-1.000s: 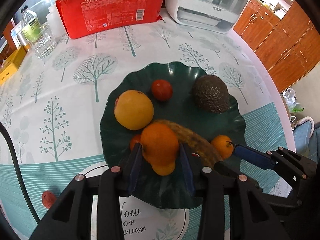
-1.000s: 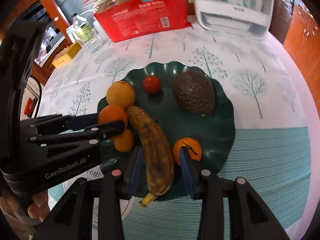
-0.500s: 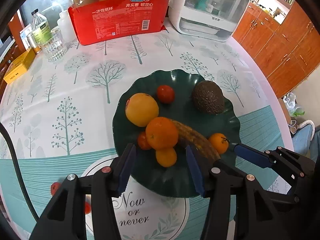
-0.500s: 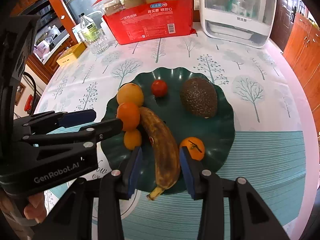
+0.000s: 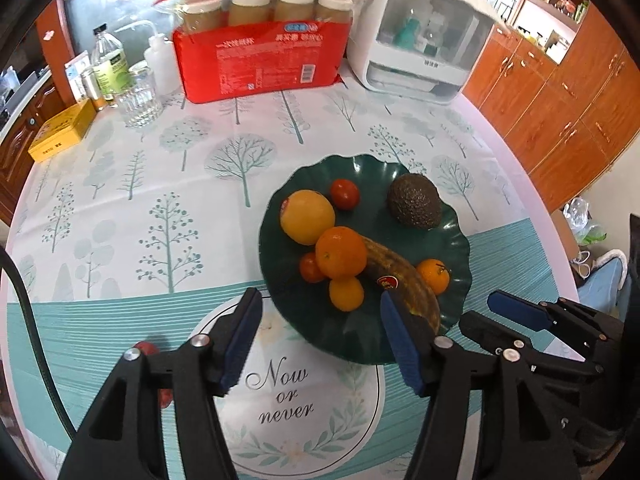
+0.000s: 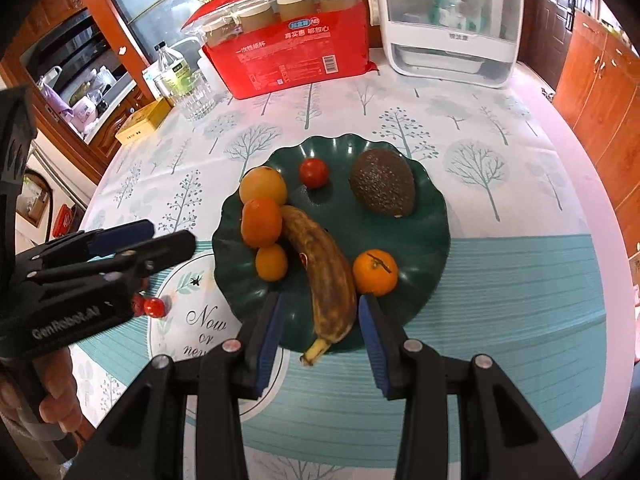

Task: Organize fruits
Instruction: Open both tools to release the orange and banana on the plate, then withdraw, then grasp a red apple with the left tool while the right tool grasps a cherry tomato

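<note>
A dark green scalloped plate (image 5: 456,240) (image 6: 432,216) holds an avocado (image 5: 414,200), a large yellow citrus (image 5: 307,217), a tomato (image 5: 345,194), an orange (image 5: 341,252), a small orange (image 5: 346,293), a brown-spotted banana (image 6: 324,268) and a mandarin (image 6: 375,272). My left gripper (image 5: 320,320) hovers over the plate's near rim; its jaws are opening and hold nothing. My right gripper (image 6: 320,320) stands open above the banana's stem end, its pads clear of the fruit. Two small red fruits (image 6: 150,306) lie on the tablecloth left of the plate.
At the back stand a red pack of paper cups (image 5: 260,60), a white appliance (image 5: 420,48), a glass (image 5: 138,100), bottles (image 5: 106,60) and a yellow box (image 5: 60,136). The round table's edge (image 5: 532,200) curves along the right, wooden cabinets beyond. A hand (image 6: 60,396) holds the left gripper.
My left gripper let go of the orange, widened, and drew back and up from the plate. The orange now rests among the other fruit. My right gripper rose slightly above the banana.
</note>
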`<state>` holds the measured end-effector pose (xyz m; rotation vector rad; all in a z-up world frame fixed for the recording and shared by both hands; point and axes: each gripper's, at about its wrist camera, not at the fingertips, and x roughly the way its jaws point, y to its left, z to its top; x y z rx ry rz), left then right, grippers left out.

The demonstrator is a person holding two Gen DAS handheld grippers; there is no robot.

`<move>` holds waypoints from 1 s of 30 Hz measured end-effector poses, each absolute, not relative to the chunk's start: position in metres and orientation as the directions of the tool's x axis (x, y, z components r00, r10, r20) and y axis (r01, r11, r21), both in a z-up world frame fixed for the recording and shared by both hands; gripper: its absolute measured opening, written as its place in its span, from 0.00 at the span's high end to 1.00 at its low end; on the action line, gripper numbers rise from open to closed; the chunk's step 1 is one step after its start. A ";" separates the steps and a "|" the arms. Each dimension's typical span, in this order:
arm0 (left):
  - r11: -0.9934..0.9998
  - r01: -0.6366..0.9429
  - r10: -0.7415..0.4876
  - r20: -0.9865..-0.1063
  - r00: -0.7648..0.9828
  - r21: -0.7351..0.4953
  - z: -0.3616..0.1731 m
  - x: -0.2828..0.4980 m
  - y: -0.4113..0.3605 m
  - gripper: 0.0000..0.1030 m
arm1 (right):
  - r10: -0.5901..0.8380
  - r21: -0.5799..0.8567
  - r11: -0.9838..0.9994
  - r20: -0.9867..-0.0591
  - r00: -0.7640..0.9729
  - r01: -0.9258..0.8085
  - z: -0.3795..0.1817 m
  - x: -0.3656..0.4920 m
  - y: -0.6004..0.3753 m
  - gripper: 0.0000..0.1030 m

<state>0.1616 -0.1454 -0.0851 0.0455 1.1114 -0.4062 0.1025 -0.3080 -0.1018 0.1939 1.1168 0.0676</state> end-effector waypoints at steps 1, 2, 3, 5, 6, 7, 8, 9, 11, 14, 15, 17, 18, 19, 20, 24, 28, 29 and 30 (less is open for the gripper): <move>0.927 0.337 -0.298 -0.873 0.386 -0.168 -0.082 0.159 -0.141 0.37 | 0.150 0.189 0.981 -0.885 0.440 0.046 -0.100 0.101 -0.308 0.62; 0.927 0.336 -0.300 -0.871 0.390 -0.169 -0.079 0.158 -0.138 0.37 | 0.147 0.188 0.981 -0.884 0.443 0.049 -0.098 0.099 -0.307 0.62; 0.927 0.333 -0.302 -0.867 0.395 -0.171 -0.076 0.156 -0.133 0.37 | 0.147 0.188 0.981 -0.884 0.445 0.050 -0.097 0.099 -0.306 0.62; 0.927 0.330 -0.306 -0.863 0.401 -0.176 -0.072 0.153 -0.126 0.37 | 0.149 0.190 0.980 -0.881 0.449 0.049 -0.093 0.097 -0.301 0.62; 0.928 0.328 -0.308 -0.860 0.406 -0.177 -0.069 0.152 -0.122 0.36 | 0.151 0.192 0.980 -0.879 0.452 0.047 -0.091 0.097 -0.299 0.62; 0.929 0.326 -0.308 -0.859 0.410 -0.178 -0.067 0.151 -0.118 0.36 | 0.152 0.193 0.980 -0.877 0.456 0.045 -0.089 0.096 -0.296 0.62; 0.930 0.322 -0.307 -0.856 0.415 -0.178 -0.065 0.150 -0.112 0.36 | 0.152 0.193 0.980 -0.874 0.462 0.041 -0.086 0.095 -0.292 0.62; 0.931 0.319 -0.307 -0.855 0.419 -0.178 -0.063 0.149 -0.108 0.36 | 0.152 0.191 0.981 -0.871 0.468 0.037 -0.083 0.094 -0.288 0.62; 0.931 0.315 -0.309 -0.851 0.425 -0.181 -0.059 0.147 -0.100 0.36 | 0.156 0.192 0.981 -0.863 0.480 0.027 -0.076 0.092 -0.280 0.62; 0.931 0.314 -0.316 -0.843 0.436 -0.187 -0.051 0.144 -0.087 0.36 | 0.162 0.196 0.980 -0.853 0.495 0.017 -0.067 0.092 -0.268 0.62; 0.931 0.314 -0.316 -0.839 0.443 -0.185 -0.048 0.142 -0.081 0.36 | 0.165 0.197 0.980 -0.849 0.502 0.011 -0.063 0.092 -0.263 0.62; 0.933 0.313 -0.312 -0.834 0.455 -0.178 -0.043 0.140 -0.073 0.35 | 0.167 0.197 0.980 -0.841 0.515 0.004 -0.057 0.092 -0.255 0.62; 0.934 0.312 -0.310 -0.831 0.462 -0.175 -0.040 0.139 -0.068 0.34 | 0.169 0.199 0.980 -0.838 0.519 0.001 -0.054 0.092 -0.252 0.62; 0.935 0.310 -0.307 -0.830 0.466 -0.172 -0.039 0.138 -0.065 0.33 | 0.173 0.201 0.980 -0.833 0.526 -0.004 -0.051 0.092 -0.246 0.62; 0.936 0.309 -0.305 -0.826 0.473 -0.168 -0.036 0.137 -0.061 0.32 | 0.176 0.203 0.979 -0.830 0.530 -0.006 -0.049 0.092 -0.242 0.62; 0.940 0.304 -0.293 -0.815 0.500 -0.152 -0.029 0.134 -0.042 0.28 | 0.187 0.208 0.978 -0.817 0.545 -0.024 -0.041 0.093 -0.223 0.62; 0.944 0.299 -0.281 -0.809 0.516 -0.137 -0.025 0.133 -0.023 0.27 | 0.196 0.206 0.978 -0.810 0.552 -0.044 -0.037 0.094 -0.202 0.62; 0.945 0.297 -0.279 -0.809 0.518 -0.135 -0.025 0.132 -0.020 0.27 | 0.199 0.207 0.977 -0.810 0.552 -0.048 -0.037 0.094 -0.198 0.62; 0.947 0.294 -0.275 -0.808 0.521 -0.132 -0.025 0.132 -0.014 0.27 | 0.201 0.207 0.977 -0.809 0.552 -0.052 -0.037 0.095 -0.194 0.62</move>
